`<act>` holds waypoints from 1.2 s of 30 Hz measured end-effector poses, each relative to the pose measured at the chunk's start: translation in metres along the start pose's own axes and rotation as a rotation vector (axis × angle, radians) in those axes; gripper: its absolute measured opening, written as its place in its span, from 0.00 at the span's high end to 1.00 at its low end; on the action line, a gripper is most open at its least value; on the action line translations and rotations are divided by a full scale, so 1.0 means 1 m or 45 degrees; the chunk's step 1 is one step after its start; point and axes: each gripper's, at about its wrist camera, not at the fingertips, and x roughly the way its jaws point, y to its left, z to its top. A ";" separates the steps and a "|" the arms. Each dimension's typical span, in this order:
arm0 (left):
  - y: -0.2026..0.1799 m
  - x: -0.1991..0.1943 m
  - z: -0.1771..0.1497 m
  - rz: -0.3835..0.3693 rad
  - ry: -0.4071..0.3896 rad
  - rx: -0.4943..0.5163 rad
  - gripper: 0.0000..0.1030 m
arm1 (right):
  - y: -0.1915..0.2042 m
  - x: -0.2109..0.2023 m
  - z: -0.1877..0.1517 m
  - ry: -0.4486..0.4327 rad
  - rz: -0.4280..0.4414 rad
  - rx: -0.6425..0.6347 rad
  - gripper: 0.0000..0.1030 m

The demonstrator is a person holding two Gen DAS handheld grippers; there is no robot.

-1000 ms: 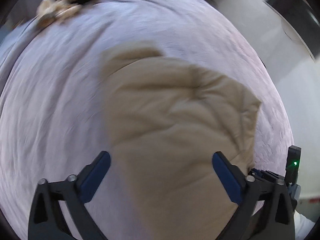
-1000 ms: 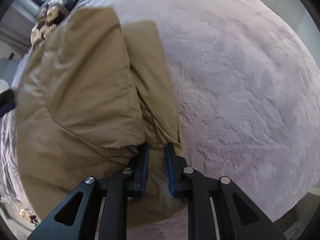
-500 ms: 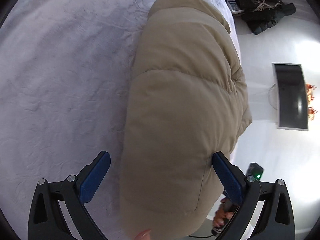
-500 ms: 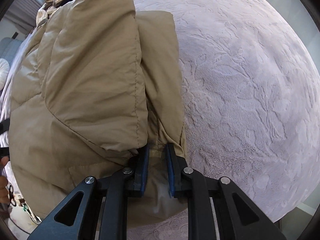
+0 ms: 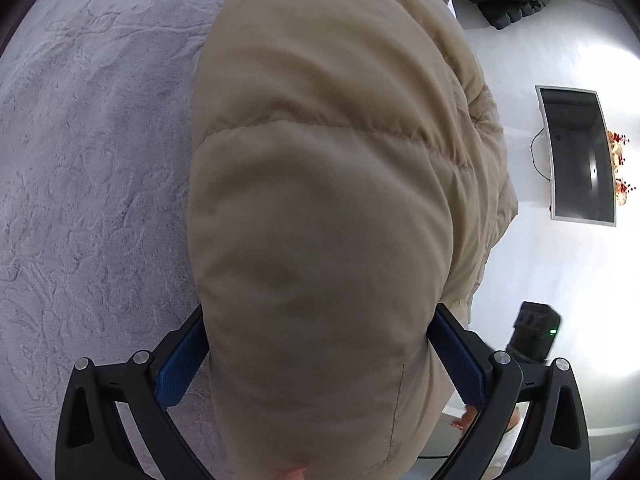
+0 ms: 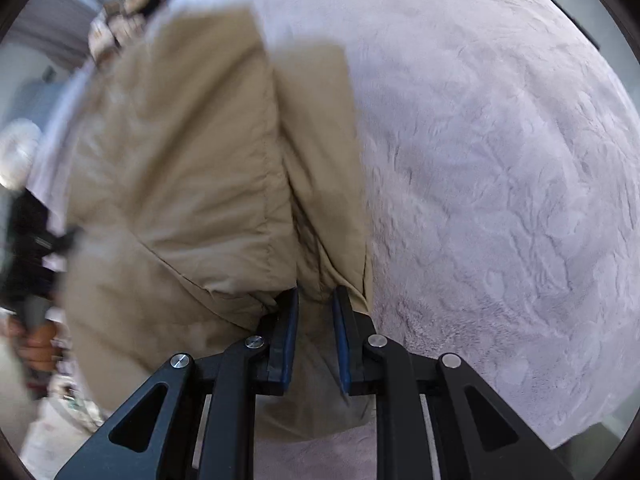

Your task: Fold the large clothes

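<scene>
A fold of the tan jacket [image 5: 328, 208] is being laid down on the grey blanket [image 5: 92, 168] — the garment lies doubled along the bed's edge, with the floor [image 5: 560, 60] just beside it.

The left gripper [image 5: 320, 356] is tipped downward over the puffy bulk, which fills the gap between its wide-spread jaws. Both blue pads appear to touch the fabric, but whether they press cannot be told.

The right gripper [image 6: 314, 336] is pointed steeply down at the jacket's edge [image 6: 320, 240]. Its jaws have just been opening a little, yet a pinch of fabric is seen between the narrow pads and appears gripped.

Next — it is judged — the edge must be released cleanly, and the fold then flattened so the padding does not spring back.
</scene>
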 end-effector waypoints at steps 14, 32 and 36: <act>-0.021 0.009 -0.008 0.101 -0.040 0.042 0.01 | -0.032 -0.034 0.051 -0.044 0.297 0.030 0.09; -0.013 0.030 0.013 0.006 0.008 0.074 0.00 | -0.016 0.085 0.088 0.326 0.535 -0.073 0.00; -0.003 0.040 0.019 -0.075 0.034 0.013 0.00 | -0.016 0.110 0.089 0.383 0.743 0.008 0.00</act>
